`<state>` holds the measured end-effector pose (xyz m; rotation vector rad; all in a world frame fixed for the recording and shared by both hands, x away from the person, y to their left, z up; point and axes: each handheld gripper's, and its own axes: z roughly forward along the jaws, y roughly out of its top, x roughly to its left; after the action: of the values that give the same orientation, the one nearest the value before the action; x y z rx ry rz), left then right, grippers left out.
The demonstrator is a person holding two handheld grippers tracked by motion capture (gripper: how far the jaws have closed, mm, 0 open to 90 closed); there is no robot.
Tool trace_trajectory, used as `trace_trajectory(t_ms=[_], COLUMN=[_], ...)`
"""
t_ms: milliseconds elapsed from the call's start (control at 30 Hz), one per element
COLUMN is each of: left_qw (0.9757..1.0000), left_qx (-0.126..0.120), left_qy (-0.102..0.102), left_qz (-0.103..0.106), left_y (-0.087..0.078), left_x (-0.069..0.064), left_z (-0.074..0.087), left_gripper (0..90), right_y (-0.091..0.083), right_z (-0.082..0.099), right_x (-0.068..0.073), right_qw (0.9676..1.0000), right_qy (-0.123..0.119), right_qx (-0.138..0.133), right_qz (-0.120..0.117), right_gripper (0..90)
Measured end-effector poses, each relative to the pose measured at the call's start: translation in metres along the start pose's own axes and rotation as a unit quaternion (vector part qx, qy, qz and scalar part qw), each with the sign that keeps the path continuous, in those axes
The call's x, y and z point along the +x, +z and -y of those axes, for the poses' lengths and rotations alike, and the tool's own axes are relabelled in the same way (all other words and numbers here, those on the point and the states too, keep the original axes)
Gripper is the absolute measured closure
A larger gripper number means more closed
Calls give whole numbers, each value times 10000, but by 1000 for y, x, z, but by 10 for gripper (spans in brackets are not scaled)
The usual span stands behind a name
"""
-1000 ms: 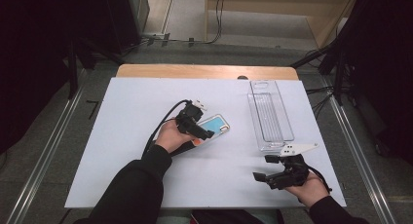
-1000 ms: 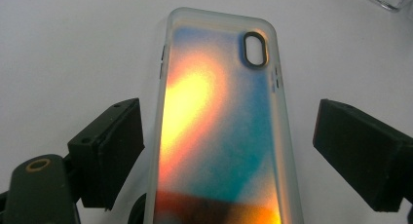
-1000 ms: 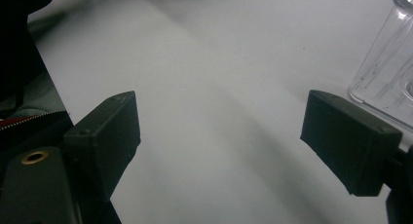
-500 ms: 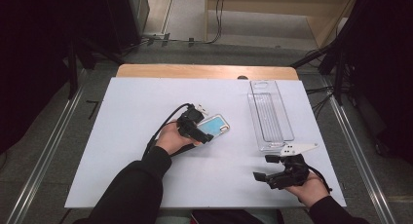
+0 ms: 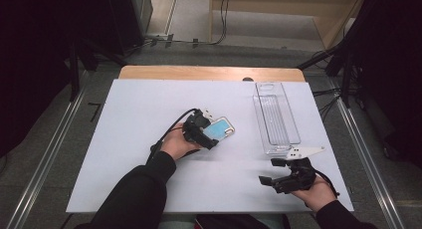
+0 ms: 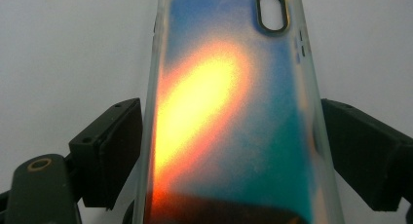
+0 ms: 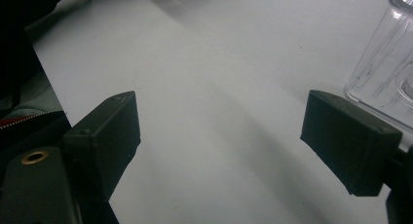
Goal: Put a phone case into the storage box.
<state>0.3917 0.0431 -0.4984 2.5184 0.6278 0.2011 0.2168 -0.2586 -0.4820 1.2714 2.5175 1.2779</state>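
- The left tool [image 5: 208, 138] sits left of the clear tray [image 5: 276, 120], its jaws around the phone case [image 5: 220, 129], which lies flat on the white counter [image 5: 124, 119], near its middle.
- The left gripper view adds what the high view cannot: the phone case [image 6: 234, 117] runs between the jaws, a narrow gap shows at each pad, so the left tool [image 6: 234, 151] stands open around the case, not clamped on it. Its camera cutout points away from the hand.
- The stretch of counter between case and tray lies bare.
- The tray stands lengthwise along the counter's right side, its far end near the wooden edge [image 5: 209, 72].
- The right tool [image 5: 271, 173] rests just below the tray's near end, jaws wide apart and holding nothing.
- In the right gripper view the tray's corner [image 7: 384, 68] rises just beside one jaw of the right tool [image 7: 219, 131], with bare counter [image 7: 219, 78] ahead.
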Motion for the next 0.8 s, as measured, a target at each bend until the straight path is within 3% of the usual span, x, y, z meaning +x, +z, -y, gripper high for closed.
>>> trace_trajectory(t_ms=[800], left_qw=[10000], left_qx=[-35], left_qy=[-48], left_qz=[-63], left_y=[-2], left_x=[-1], left_z=[0], left_gripper=[166], right_y=[-1], right_z=[0], right_x=[0], right_qw=[10000], right_qy=[-28], right_qx=[-22], right_qz=[10], right_gripper=[126])
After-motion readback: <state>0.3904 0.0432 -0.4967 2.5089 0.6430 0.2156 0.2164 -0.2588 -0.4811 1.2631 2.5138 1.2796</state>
